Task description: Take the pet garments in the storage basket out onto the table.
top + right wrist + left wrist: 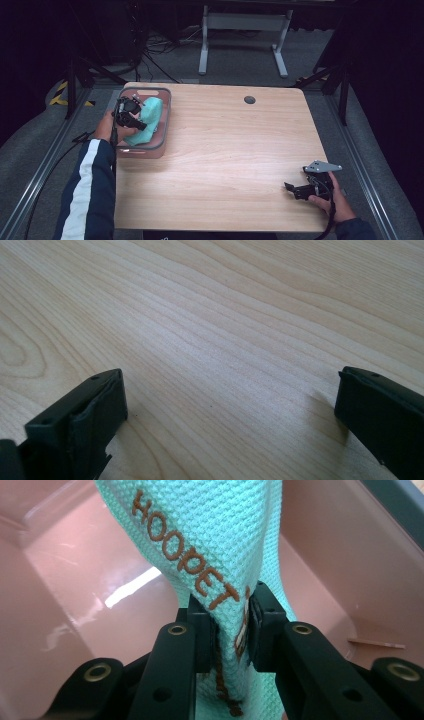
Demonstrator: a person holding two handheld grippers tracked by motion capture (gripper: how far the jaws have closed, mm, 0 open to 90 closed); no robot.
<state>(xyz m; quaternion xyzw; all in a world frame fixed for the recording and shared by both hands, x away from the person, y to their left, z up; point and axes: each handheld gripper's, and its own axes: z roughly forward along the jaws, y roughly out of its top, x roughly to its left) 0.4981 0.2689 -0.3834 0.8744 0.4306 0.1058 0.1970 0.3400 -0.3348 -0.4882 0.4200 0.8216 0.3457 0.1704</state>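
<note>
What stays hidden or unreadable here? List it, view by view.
- High view: the floor of the pink bin, covered by the teal cloth and the left gripper.
- Left gripper view: the cloth's brown stitching below "HOOPET", pinched between the fingers.
- Right gripper view: past the open right gripper, just table; the bin lies out of frame.

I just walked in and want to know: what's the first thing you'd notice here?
The mint-green cloth with brown letters, pinched by the left gripper over the pink bin at the table's left edge. Next, the right gripper, fingers wide apart, low over the bare wooden table at its near right corner.
</note>
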